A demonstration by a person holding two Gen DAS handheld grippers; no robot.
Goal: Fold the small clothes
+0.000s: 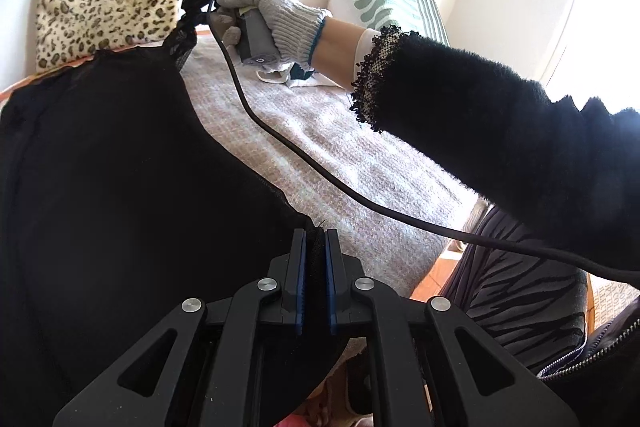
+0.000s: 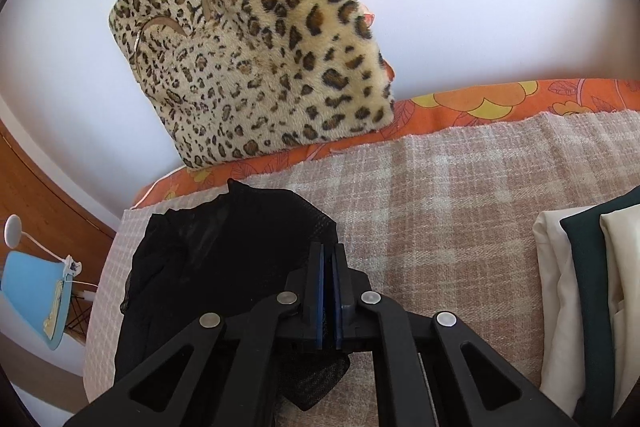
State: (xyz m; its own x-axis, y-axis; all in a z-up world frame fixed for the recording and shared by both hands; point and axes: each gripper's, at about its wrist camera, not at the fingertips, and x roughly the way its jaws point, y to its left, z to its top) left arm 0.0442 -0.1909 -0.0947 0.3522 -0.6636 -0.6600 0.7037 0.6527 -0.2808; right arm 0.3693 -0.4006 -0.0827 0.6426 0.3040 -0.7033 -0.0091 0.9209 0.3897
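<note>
I see the black garment (image 1: 120, 167) filling the frame's left, pinched in my closed left gripper (image 1: 316, 247); my right gripper (image 2: 329, 259) is clamped on its mesh edge.

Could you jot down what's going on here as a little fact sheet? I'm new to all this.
setting: bed covered by a checked blanket
garment: black garment, sheer, partly lifted off the blanket
left gripper: shut on an edge of the garment
right gripper: shut; a mesh edge of the garment sits at its fingers
holder: a gloved hand grips the right tool's handle
behind: leopard-print cushion leaning on the wall
nearby: folded pile of cream and dark green cloth on the blanket
stage: fold not yet completed
</note>
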